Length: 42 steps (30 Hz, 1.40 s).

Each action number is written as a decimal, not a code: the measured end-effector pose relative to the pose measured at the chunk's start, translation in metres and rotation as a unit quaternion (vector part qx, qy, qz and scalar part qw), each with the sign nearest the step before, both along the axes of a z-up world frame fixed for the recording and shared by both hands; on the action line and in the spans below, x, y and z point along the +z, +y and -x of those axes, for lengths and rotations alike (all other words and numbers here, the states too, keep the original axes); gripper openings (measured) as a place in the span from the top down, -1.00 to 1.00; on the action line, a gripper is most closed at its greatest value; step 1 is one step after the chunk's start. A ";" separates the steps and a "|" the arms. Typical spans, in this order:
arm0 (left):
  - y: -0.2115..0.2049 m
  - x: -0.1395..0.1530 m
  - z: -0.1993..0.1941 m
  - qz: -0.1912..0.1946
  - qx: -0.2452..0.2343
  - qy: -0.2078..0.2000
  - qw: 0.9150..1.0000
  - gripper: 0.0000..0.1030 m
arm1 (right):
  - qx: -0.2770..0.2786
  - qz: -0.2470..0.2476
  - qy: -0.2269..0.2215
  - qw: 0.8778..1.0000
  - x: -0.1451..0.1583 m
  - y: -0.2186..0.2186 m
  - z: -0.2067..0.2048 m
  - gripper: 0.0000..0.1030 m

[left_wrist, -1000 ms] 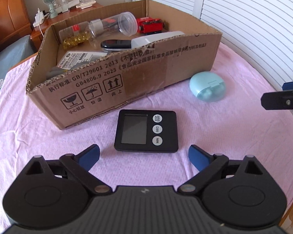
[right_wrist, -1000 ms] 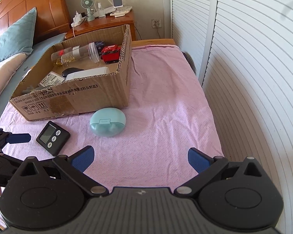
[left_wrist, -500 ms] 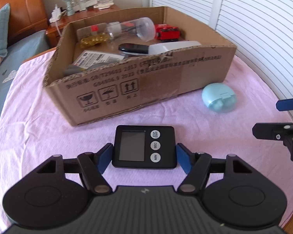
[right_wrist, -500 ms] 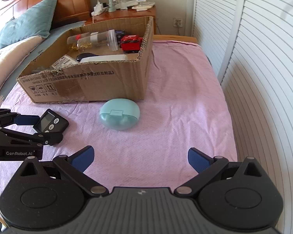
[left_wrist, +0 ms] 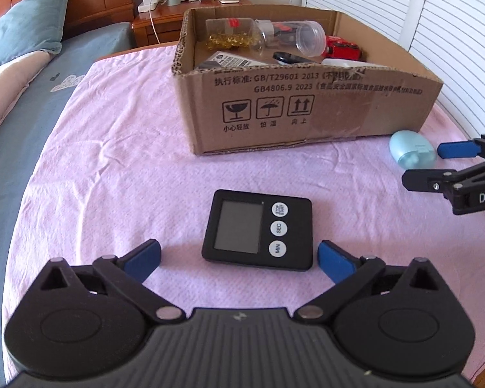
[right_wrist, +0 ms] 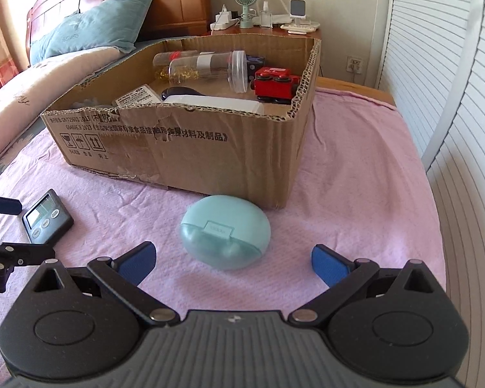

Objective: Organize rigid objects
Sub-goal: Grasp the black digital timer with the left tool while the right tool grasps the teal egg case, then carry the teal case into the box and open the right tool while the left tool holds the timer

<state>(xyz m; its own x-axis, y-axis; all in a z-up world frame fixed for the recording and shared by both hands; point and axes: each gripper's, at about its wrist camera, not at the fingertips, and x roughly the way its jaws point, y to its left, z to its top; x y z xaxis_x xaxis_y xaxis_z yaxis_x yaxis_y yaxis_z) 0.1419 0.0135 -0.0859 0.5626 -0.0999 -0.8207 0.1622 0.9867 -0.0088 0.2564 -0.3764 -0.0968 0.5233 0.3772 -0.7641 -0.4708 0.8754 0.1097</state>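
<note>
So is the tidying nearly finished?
Mostly. The cardboard box already holds bottles and a red toy train. Nothing is in hand: both sets of fingers are open. Still left on the pink cloth: the black timer and the blue case.

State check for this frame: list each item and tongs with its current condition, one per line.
Left tongs: open, jaws just reopened, timer between them untouched.
Right tongs: open, empty, just short of the case.
Black timer: flat on the pink cloth, face up, screen blank.
Light blue case: lid shut, on the cloth outside the box.
Cardboard box: open-topped, already holds several items.
Clear jar: lying on its side in the box.
</note>
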 end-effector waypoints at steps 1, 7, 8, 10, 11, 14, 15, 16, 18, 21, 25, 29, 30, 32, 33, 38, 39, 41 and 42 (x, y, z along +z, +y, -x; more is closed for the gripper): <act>0.000 -0.001 0.001 0.000 -0.001 -0.001 1.000 -0.98 | 0.006 0.007 -0.001 1.000 0.000 0.002 -0.002 -1.00; 0.001 -0.002 0.004 0.001 -0.005 -0.012 1.000 -0.99 | 0.062 0.041 -0.012 0.997 -0.001 0.029 -0.008 -1.00; 0.002 -0.002 0.004 0.001 -0.005 -0.013 1.000 -0.99 | 0.071 0.042 -0.011 0.997 -0.001 0.033 -0.006 -1.00; 0.003 -0.002 0.004 0.002 -0.005 -0.014 1.000 -0.99 | 0.082 0.042 -0.006 0.996 0.000 0.037 -0.003 -1.00; 0.003 -0.002 0.004 0.002 -0.004 -0.014 1.000 -0.99 | 0.090 0.043 -0.002 0.995 0.001 0.038 0.000 -1.00; 0.003 -0.002 0.005 0.001 -0.002 -0.013 1.000 -0.99 | 0.115 0.039 0.011 0.993 0.004 0.041 0.015 -1.00; 0.003 -0.002 0.005 0.001 -0.001 -0.013 1.000 -0.99 | 0.124 0.036 0.014 0.992 0.005 0.042 0.019 -1.00; 0.003 -0.002 0.005 0.001 0.000 -0.013 1.000 -0.99 | 0.134 0.033 0.018 0.990 0.006 0.043 0.024 -1.00; 0.003 -0.002 0.004 0.002 0.001 -0.013 1.000 -0.99 | 0.144 0.034 0.019 0.989 0.007 0.045 0.029 -1.00; 0.003 -0.002 0.004 0.002 0.002 -0.013 1.000 -0.99 | 0.130 0.042 0.008 0.991 0.006 0.047 0.029 -1.00; 0.003 -0.002 0.003 0.002 0.004 -0.014 1.000 -0.99 | 0.100 0.030 -0.003 0.994 0.004 0.043 0.016 -0.89; 0.003 -0.002 0.004 0.002 0.004 -0.018 1.000 -0.99 | 0.079 0.024 -0.013 0.997 0.008 0.041 0.010 -0.53; 0.003 -0.003 0.005 0.002 0.004 -0.021 1.000 -0.99 | 0.077 0.024 -0.015 0.997 0.008 0.042 0.010 -0.46; 0.003 -0.003 0.006 0.002 0.004 -0.025 1.000 -0.99 | 0.074 0.031 -0.023 0.996 0.007 0.044 0.012 -0.39; 0.003 -0.003 0.007 0.002 0.003 -0.026 1.000 -0.99 | 0.074 0.036 -0.029 0.996 0.007 0.045 0.013 -0.36; 0.004 -0.003 0.006 0.003 -0.001 -0.027 1.000 -0.99 | 0.053 0.036 -0.032 0.997 0.009 0.044 0.014 -0.12; 0.004 -0.003 0.006 0.003 -0.002 -0.028 1.000 -0.99 | 0.046 0.038 -0.032 0.998 0.009 0.043 0.014 -0.12; 0.004 -0.003 0.005 0.003 -0.003 -0.029 1.000 -0.99 | 0.032 0.043 -0.031 0.998 0.009 0.040 0.017 -0.12; 0.004 -0.003 0.004 0.002 -0.005 -0.030 1.000 -0.99 | 0.025 0.044 -0.029 0.998 0.010 0.038 0.018 -0.12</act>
